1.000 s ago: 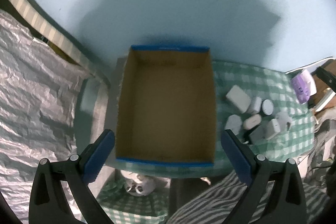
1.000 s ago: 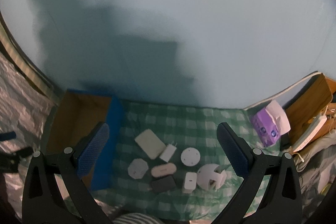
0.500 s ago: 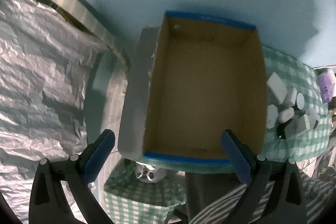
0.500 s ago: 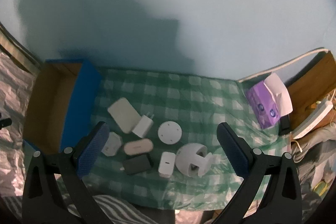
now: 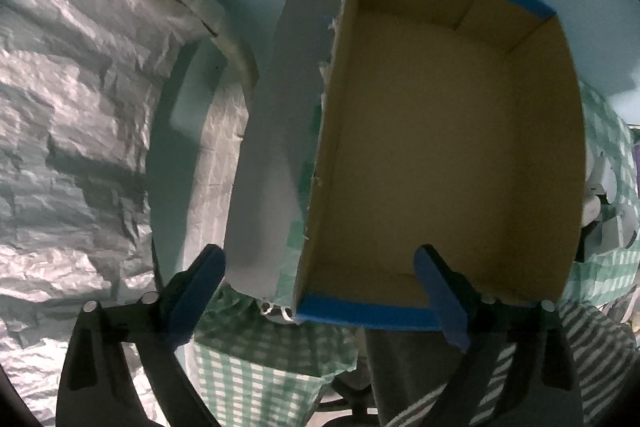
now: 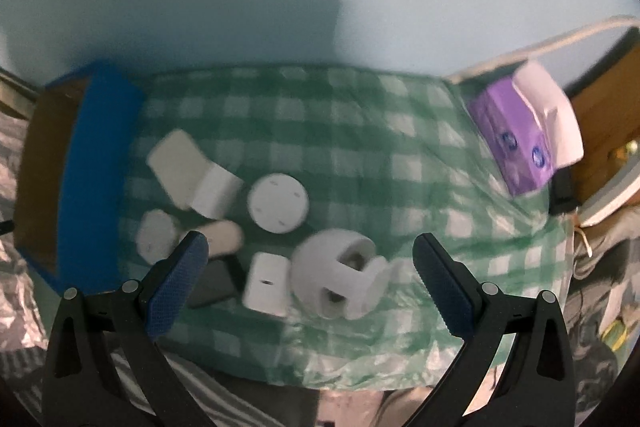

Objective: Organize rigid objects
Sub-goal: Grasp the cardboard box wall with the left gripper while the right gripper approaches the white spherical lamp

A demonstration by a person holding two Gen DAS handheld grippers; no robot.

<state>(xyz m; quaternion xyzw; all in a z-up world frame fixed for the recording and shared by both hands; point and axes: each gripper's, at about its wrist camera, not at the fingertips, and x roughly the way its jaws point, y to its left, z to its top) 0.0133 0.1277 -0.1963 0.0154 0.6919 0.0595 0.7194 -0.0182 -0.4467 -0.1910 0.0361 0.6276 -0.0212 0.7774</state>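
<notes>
Both claws are coming down closer than a second ago: the cardboard box [image 5: 440, 155] is now filling most of the left wrist view, and the cluster of small white things is looming larger and blurrier in the right wrist view. The left claw [image 5: 320, 291] is hanging over the near blue-edged wall of the box, one finger inside the box and the other outside it over a grey flap; its jaws have just been closing a little but are standing wide apart, with only that wall between them and nothing pinched. The right claw [image 6: 310, 283] is spread wide above the green checked cloth [image 6: 360, 131] covering the surface, gripping nothing. Lying between its fingers are a white rectangular charger [image 6: 266, 285] and a white round holder with openings [image 6: 340, 273], both resting on the cloth. Just beyond are sitting a white round puck [image 6: 278, 203], a white plug block [image 6: 214, 193], a cream flat pad [image 6: 178, 161], a pale pill-shaped case [image 6: 222, 241] and a white octagonal piece [image 6: 158, 241]. A dark case [image 6: 212, 283] is lying partly behind the left finger. Well off to the right, a purple packet [image 6: 516, 135] is sitting at the cloth's edge.
</notes>
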